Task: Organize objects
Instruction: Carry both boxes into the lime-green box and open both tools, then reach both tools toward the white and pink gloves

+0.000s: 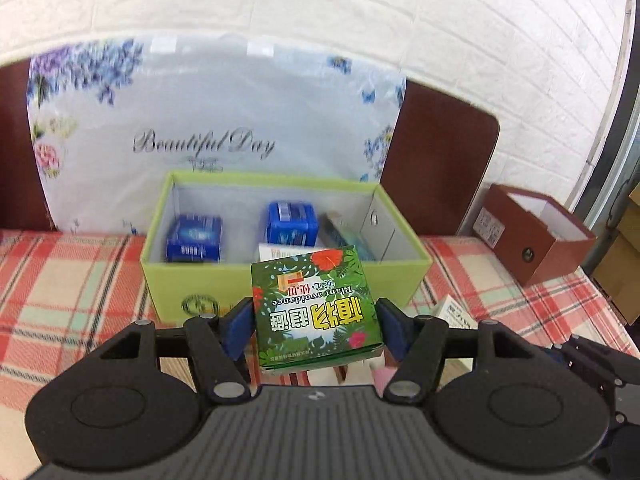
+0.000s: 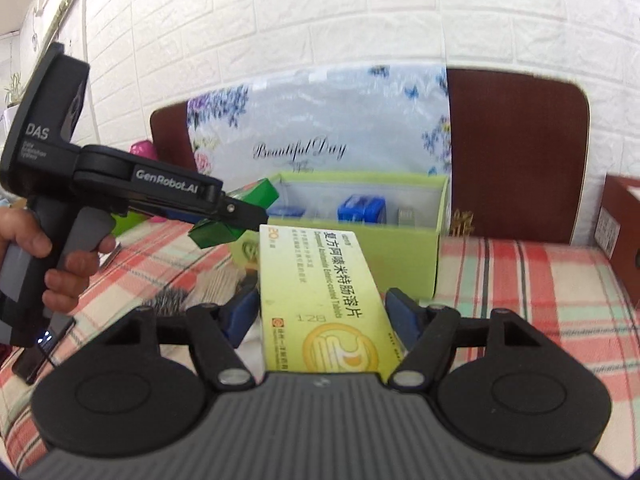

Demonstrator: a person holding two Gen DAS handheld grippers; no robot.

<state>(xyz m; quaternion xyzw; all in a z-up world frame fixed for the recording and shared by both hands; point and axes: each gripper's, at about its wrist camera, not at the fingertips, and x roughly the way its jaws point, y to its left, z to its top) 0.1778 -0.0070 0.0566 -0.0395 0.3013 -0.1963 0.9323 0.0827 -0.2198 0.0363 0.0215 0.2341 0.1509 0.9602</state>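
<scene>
My left gripper (image 1: 315, 318) is shut on a green leafy-print box (image 1: 316, 308), held just in front of the open lime-green storage box (image 1: 280, 280). Inside that box lie two blue packs (image 1: 194, 239) (image 1: 292, 224) and a pale pack at the right. My right gripper (image 2: 322, 312) is shut on a long yellow medicine box (image 2: 320, 296), held to the right of the left gripper (image 2: 236, 212), which shows there with the green box (image 2: 256, 196). The lime-green box (image 2: 400, 256) stands behind both.
The storage box's floral lid (image 1: 216, 120) leans upright behind it against a brown headboard (image 1: 440, 160). A brown open box (image 1: 536, 236) stands at the right. A plaid cloth (image 1: 60, 280) covers the surface. A white leaflet (image 1: 456, 312) lies at the right.
</scene>
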